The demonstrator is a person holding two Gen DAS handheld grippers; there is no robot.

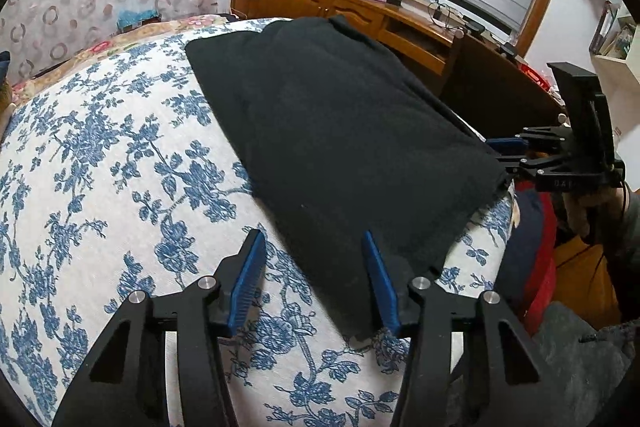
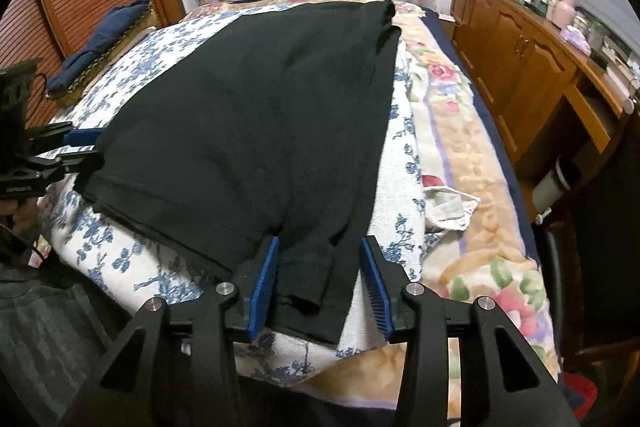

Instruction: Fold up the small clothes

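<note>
Right wrist view: black garment part-folded, both grippers loose

Right wrist camera is showing the black garment (image 2: 256,131) lying flat on the blue-flowered sheet (image 2: 404,163) of the bed, its sides seeming already turned in to a long narrow shape. Right gripper (image 2: 318,283) is standing with jaws apart, the cuffed end of the cloth lying between them but not pinched. Left gripper (image 1: 314,275) is hovering over the near corner of the garment (image 1: 340,131), jaws apart too, nothing clamped. Judging by the length laid out, at least one crosswise fold is waiting to be done. No brand or label is showing; faint markings on the right gripper's body are too small to read
</note>
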